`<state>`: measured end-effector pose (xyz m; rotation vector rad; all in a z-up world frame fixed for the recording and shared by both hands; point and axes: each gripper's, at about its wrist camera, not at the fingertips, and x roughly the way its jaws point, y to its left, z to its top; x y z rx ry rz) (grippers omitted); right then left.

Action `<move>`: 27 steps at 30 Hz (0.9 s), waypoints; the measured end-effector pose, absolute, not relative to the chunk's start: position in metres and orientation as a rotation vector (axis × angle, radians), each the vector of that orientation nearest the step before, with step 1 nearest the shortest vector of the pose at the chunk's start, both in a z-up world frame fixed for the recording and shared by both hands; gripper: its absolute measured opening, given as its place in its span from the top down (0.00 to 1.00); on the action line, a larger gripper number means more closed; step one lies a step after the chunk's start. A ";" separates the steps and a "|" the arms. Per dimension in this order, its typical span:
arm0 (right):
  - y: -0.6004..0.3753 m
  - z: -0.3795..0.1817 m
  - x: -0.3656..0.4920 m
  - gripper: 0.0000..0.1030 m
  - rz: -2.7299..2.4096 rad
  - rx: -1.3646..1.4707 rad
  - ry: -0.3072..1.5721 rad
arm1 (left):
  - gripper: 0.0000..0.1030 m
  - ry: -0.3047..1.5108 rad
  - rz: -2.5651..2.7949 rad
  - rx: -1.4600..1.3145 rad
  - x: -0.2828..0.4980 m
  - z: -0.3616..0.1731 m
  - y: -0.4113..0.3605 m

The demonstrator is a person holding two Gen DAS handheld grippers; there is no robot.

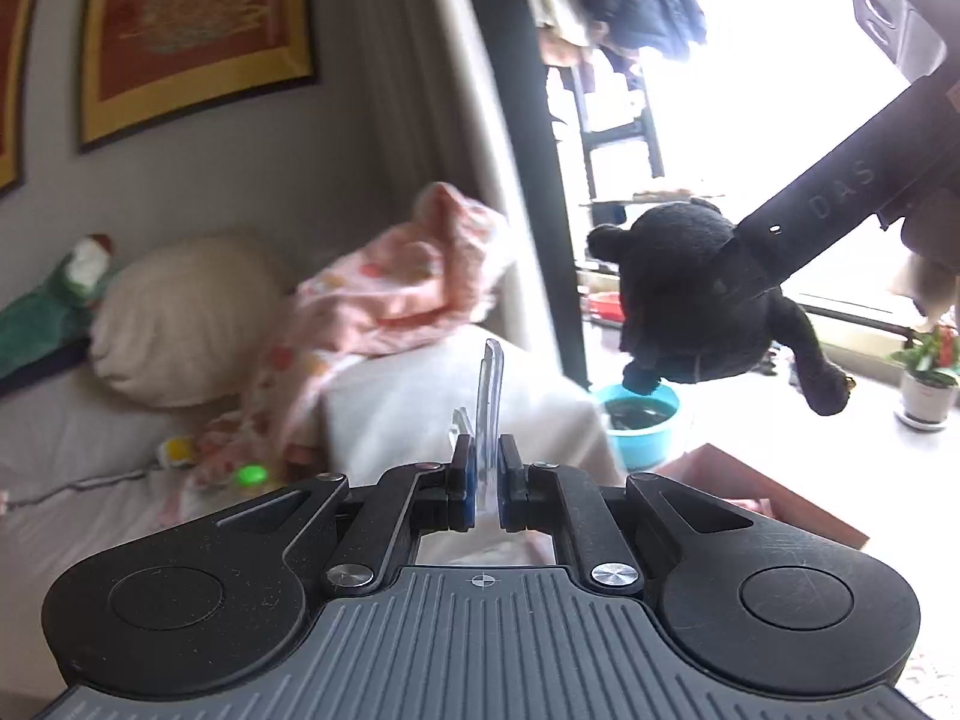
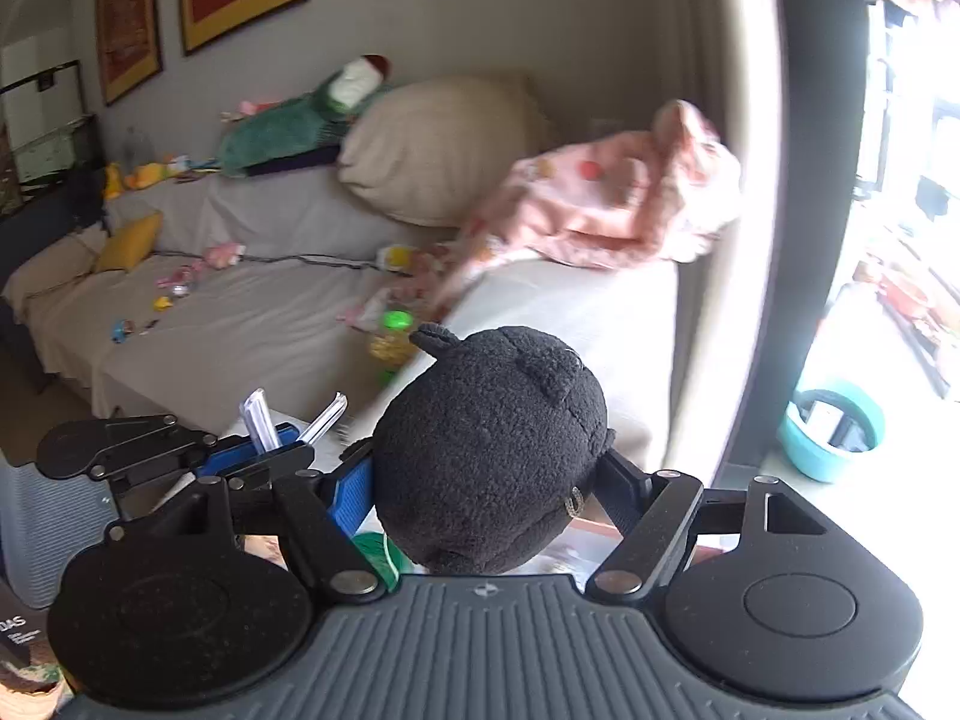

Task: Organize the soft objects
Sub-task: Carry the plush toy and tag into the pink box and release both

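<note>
**A:** What is held, and where?

**B:** The right gripper has its fingers closed around a black plush toy, which hangs in the air in front of the sofa. The left gripper has its fingers drawn nearly together and holds nothing.

**A:** What might go wrong?

**B:** As I judge it, the hold is on one side of the plush's round, yielding body. A quick swing could work it loose, and it might fall toward the blue basin on the floor below.
</note>
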<state>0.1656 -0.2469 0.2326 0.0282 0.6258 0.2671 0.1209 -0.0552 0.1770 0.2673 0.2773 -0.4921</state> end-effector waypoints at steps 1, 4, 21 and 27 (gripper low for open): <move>-0.255 0.230 0.163 0.27 0.248 0.032 0.630 | 0.91 0.282 -0.513 0.273 0.120 0.174 -0.066; -0.282 0.222 0.157 0.27 0.198 0.052 0.640 | 0.91 0.304 -0.573 0.274 0.123 0.166 -0.092; -0.341 0.171 0.159 0.27 0.150 0.139 0.716 | 0.86 0.650 -0.557 0.266 0.180 0.066 -0.138; -0.336 0.147 0.183 0.27 0.201 0.205 0.783 | 0.86 0.651 -0.614 0.113 0.187 0.077 -0.108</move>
